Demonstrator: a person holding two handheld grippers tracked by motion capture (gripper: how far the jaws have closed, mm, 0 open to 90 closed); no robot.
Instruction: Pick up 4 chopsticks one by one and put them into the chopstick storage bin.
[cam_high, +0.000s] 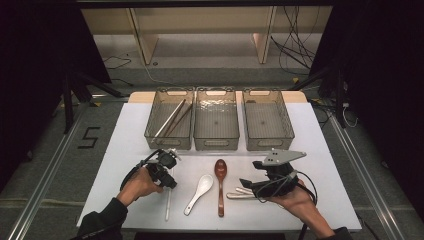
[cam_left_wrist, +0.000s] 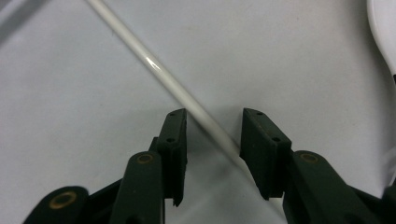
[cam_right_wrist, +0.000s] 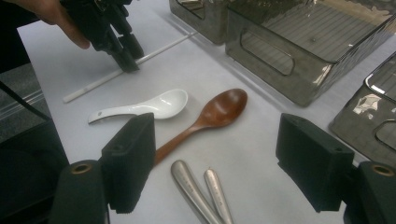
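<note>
White plastic chopstick (cam_left_wrist: 187, 100), long and thin, lies flat on the pale desk (cam_high: 325, 150) at its left front, just left of the white ceramic soup spoon (cam_high: 199, 193). The left tongs (cam_left_wrist: 212, 135) are down over it, their two black jaws on either side of the stick with a gap on each side; in the left gripper view the right jaw looks very close to the stick, though I cannot be sure that it touches. So the stick is bracketed, not yet pinched.

The right tongs (cam_right_wrist: 215, 163) are held level above the desk near its right front, jaws spread wide with nothing between them. Below them in the right gripper view lie two silver metal handles (cam_right_wrist: 201, 191) side by side, and beyond those a brown wooden spoon (cam_right_wrist: 210, 114) beside the white one.

Three clear grey plastic bins stand in a row along the far edge; the left bin (cam_high: 152, 131) holds a few chopsticks (cam_high: 172, 119), leaning diagonally.
</note>
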